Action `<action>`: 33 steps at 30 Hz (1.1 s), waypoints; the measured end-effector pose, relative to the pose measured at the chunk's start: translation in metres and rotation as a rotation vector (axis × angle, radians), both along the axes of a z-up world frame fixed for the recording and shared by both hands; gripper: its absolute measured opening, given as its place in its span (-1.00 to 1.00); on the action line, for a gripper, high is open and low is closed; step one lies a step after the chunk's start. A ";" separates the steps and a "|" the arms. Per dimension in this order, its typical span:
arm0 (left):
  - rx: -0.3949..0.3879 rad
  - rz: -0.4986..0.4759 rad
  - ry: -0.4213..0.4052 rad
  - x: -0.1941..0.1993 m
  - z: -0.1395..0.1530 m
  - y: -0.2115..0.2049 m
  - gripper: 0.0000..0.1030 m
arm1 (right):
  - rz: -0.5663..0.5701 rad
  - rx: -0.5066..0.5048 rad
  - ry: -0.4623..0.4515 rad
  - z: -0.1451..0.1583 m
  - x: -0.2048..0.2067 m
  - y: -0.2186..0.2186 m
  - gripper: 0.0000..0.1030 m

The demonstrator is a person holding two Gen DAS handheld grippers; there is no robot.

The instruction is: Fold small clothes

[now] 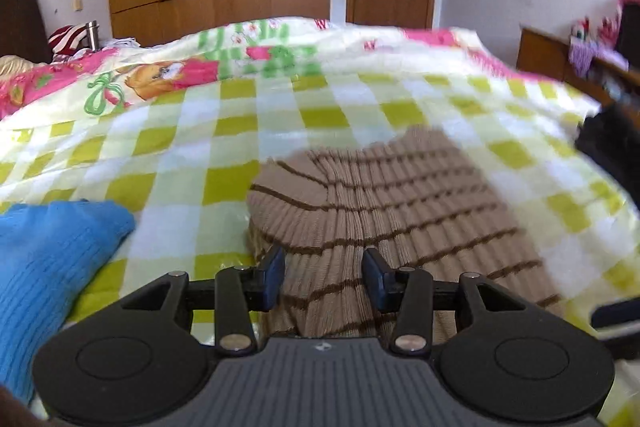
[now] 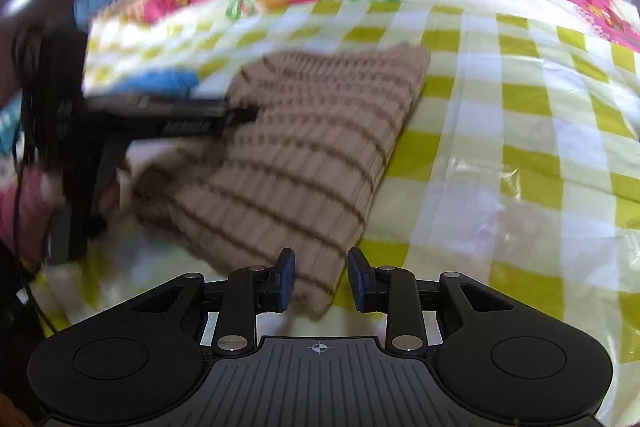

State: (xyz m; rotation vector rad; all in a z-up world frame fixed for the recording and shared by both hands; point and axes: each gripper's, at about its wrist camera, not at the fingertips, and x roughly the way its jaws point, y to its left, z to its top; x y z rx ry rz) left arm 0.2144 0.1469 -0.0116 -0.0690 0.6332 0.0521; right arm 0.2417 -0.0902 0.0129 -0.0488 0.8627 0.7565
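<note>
- Left wrist view: the left gripper (image 1: 323, 277) stood half spread over the near end of one tan striped sweater (image 1: 384, 203) on the checked bedcover (image 1: 168, 147). Cloth lay between the fingers, but I cannot tell whether they pinched it. One blue garment (image 1: 52, 259) lay to the left.
- Right wrist view: the right gripper (image 2: 321, 277) was parted and empty above the sweater's near corner. The sweater's long side ran away up-left, where the left gripper reached it, so both grippers were at it.

Right tongs (image 2: 321, 279) parted over the striped tan garment's (image 2: 304, 147) corner — left tongs (image 2: 244, 115) reaching in opposite.
</note>
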 end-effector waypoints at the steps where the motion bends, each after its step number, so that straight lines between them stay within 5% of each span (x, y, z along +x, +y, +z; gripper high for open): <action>1: 0.005 -0.002 -0.033 -0.005 0.008 -0.001 0.10 | -0.024 0.027 -0.006 0.004 0.009 -0.003 -0.24; 6: 0.011 -0.019 -0.067 0.004 0.017 -0.006 0.12 | -0.155 0.120 -0.001 -0.004 0.074 0.012 -0.01; 11: -0.031 -0.018 -0.096 0.025 0.002 -0.001 0.12 | -0.214 0.169 0.126 -0.036 0.130 0.037 0.03; 15: -0.035 0.042 -0.055 0.034 -0.026 0.012 0.15 | -0.202 0.175 0.111 -0.044 0.135 0.052 0.04; 21: -0.104 0.096 -0.077 0.033 -0.036 0.027 0.15 | -0.212 0.173 0.121 -0.049 0.153 0.063 -0.42; 24: -0.067 0.085 -0.078 0.052 -0.037 0.016 0.15 | -0.216 0.161 0.114 -0.051 0.162 0.059 -0.55; 30: -0.051 0.050 -0.052 0.075 -0.032 0.000 0.13 | -0.264 0.128 0.111 -0.040 0.182 0.045 -0.51; 33: -0.059 0.045 -0.067 0.056 -0.015 0.000 0.13 | -0.263 0.104 0.025 -0.015 0.157 0.037 -0.43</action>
